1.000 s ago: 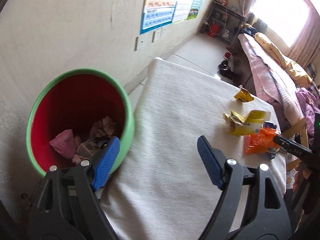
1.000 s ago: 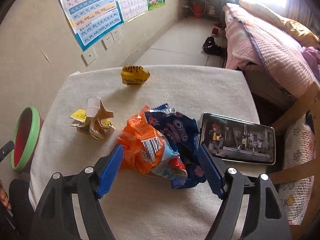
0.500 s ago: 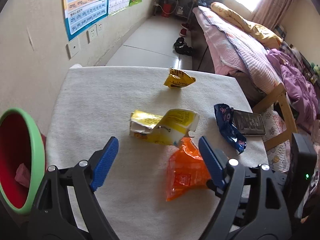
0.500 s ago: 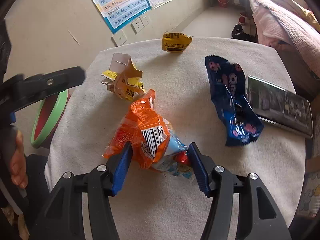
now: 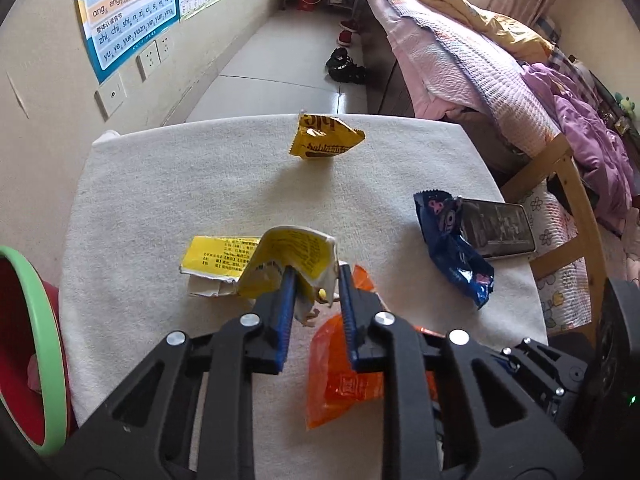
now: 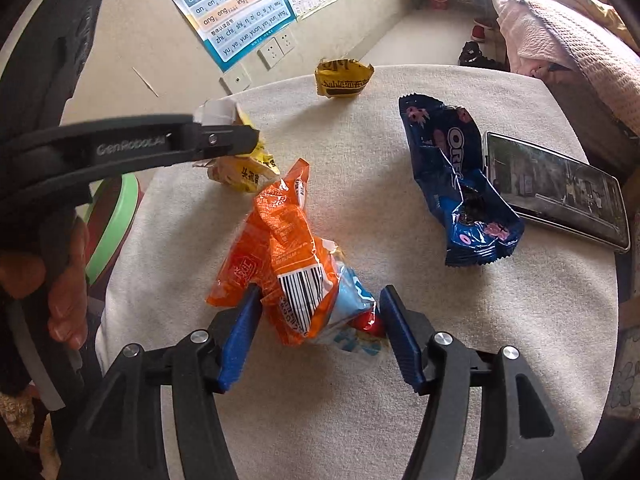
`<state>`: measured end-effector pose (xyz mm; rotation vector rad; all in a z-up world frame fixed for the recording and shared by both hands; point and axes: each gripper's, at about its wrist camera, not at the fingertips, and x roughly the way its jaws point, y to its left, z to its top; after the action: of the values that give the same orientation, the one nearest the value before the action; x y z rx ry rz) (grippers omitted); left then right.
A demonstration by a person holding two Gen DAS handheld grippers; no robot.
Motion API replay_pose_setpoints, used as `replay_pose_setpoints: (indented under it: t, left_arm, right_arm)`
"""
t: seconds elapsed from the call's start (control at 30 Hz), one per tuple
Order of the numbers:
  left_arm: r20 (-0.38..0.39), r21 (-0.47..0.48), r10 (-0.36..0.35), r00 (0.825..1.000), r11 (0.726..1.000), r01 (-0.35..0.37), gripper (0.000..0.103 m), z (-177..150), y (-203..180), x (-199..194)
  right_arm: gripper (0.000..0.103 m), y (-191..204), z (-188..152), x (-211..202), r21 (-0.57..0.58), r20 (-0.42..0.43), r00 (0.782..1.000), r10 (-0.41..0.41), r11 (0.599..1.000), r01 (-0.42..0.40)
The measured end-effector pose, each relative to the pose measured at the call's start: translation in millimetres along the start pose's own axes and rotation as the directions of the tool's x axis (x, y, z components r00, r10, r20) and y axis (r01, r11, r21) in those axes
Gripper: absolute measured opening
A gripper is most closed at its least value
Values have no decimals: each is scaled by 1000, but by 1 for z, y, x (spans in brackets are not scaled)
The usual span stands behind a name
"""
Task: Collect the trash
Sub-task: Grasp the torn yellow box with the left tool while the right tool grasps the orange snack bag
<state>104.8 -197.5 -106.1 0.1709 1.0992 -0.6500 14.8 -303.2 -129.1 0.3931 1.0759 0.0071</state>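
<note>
Right, progress: early-to-middle, judging by the bin already holding some trash while four pieces are on the table (image 5: 160, 184).
Left gripper (image 5: 316, 280): jaws have just been closing and now stand nearly together, pinched on the upper flap of the crumpled yellow carton (image 5: 256, 260); carton not yet lifted clear as far as I can tell, its flat end lies on the cloth to the left of the jaws.
Right gripper (image 6: 320, 312): jaws about half open, straddling the near end of the orange wrapper (image 6: 280, 248); left pad touches the foil, right pad seems to meet the red-and-blue end, but a firm grip I cannot confirm.
Orange wrapper: between the right jaws, also just right of the left jaws, lying on the cloth.
Blue Oreo wrapper (image 6: 460, 184): ahead and right of the right jaws, untouched, its edge against the phone (image 6: 560, 192).
Small yellow packet (image 5: 324, 140): well ahead of both jaw pairs, at the far table edge, untouched.
Bin (image 5: 36, 320): green rim, red inside, far left of the left jaws, beside the table; something pink shows low inside, the rest is out of frame.
Left to do: carry carton and orange wrapper to bin, then Oreo wrapper and yellow packet.
Phone: not trash by my reading, leave.
</note>
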Motion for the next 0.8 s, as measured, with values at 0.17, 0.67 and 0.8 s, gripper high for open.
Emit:
replay_pose_setpoints:
  t: [0.17,0.67,0.8]
  left_arm:
    - [2,-66,-43,999,997,43,11,-34,24,-24]
    - [37,-262,-7,999,965,16,56,-95,78,-71]
    - [75,-261,-11,997,965,30,63,-84,75,-77]
  right_arm:
    - [59,0,0,0,2,-2,1000,-2,1000,2]
    - [59,7,-9,16,-6,-72,996,-48,999,48]
    - [58,7,-13,18,-8,-78,996,-51,999,50]
